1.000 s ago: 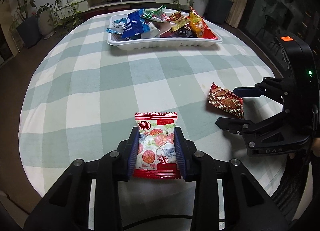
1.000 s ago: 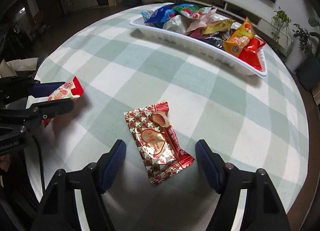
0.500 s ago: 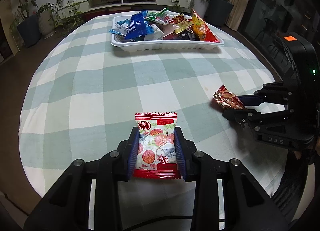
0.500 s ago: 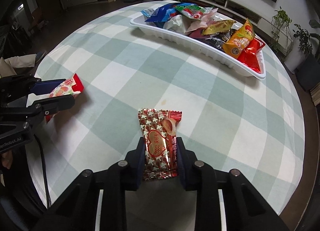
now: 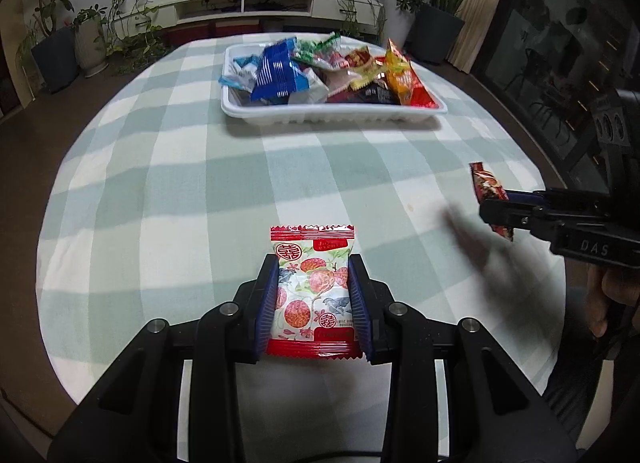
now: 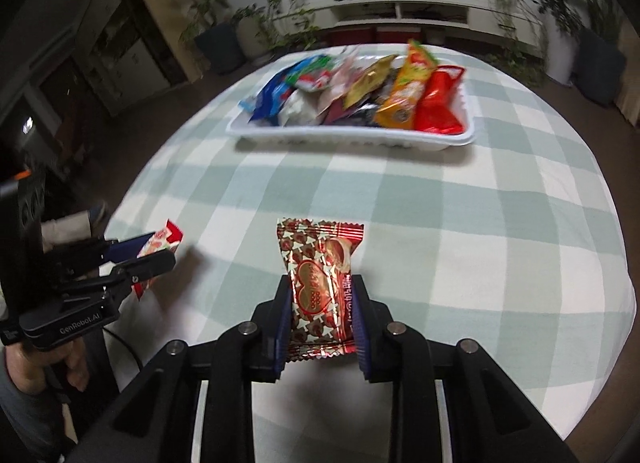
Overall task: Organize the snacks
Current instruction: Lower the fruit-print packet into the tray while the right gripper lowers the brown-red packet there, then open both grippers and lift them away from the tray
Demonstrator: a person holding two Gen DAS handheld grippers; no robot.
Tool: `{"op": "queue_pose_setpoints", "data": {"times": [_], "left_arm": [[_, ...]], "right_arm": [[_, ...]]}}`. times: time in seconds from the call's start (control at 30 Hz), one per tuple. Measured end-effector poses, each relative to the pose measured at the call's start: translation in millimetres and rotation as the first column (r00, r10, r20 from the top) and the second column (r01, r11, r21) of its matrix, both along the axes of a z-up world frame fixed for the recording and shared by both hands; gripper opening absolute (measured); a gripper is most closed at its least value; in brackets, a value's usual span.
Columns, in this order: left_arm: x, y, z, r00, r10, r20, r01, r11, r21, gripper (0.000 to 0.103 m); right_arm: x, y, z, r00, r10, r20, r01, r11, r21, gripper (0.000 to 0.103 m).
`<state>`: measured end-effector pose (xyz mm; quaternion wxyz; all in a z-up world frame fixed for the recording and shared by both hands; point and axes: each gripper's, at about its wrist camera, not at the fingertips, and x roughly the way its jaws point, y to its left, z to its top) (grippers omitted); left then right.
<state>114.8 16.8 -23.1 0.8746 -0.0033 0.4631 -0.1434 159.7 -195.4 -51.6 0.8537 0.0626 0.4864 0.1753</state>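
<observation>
Now: L tool (image 5: 313, 295) clamped on fruit-print snack pkt (image 5: 311, 287), low over bench (image 5: 160, 191) | R tool (image 6: 320, 315) clamped on red heart-print snack pkt (image 6: 320, 287), off the checked cloth | white tray (image 5: 332, 117) w/ heaped snacks at bench far side, well apart from both pkts

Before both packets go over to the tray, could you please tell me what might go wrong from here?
1. The white plastic tray is already heaped with snack packets, so a new one may slide off the pile.
2. The right gripper pinches only the lower end of the shiny red heart-print packet; it could swing or slip.
3. The left gripper carries its white lychee-print packet close alongside, so they may bump.
</observation>
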Motion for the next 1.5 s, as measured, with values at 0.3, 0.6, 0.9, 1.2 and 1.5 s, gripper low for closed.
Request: {"op": "queue_pose_setpoints", "data": {"times": [0.3,0.6,0.9,1.2,1.5], "left_arm": [[70,9,48,0.996,0.014,0.088,-0.011,0.999,-0.03,0.032],[169,15,84,0.99,0.034,0.137,-0.029,0.999,-0.042,0.032],[247,15,59,0.996,0.046,0.072,-0.037,0.992,-0.119,0.032],[279,2,27,0.999,0.018,0.036,-0.013,0.99,-0.143,0.032],[290,15,5,1.0,0.025,0.008,-0.023,0.984,-0.175,0.05]], "right_arm": [[42,-40,35,0.99,-0.133,0.04,0.129,0.988,0.084,0.028],[126,-28,83,0.988,-0.123,0.089,0.114,0.989,0.094,0.029],[204,7,59,0.994,-0.112,0.01,0.111,0.993,0.029,0.029],[229,22,26,0.991,-0.131,-0.028,0.13,0.991,-0.033,0.029],[242,29,13,0.991,-0.132,-0.03,0.128,0.987,-0.095,0.036]]}}
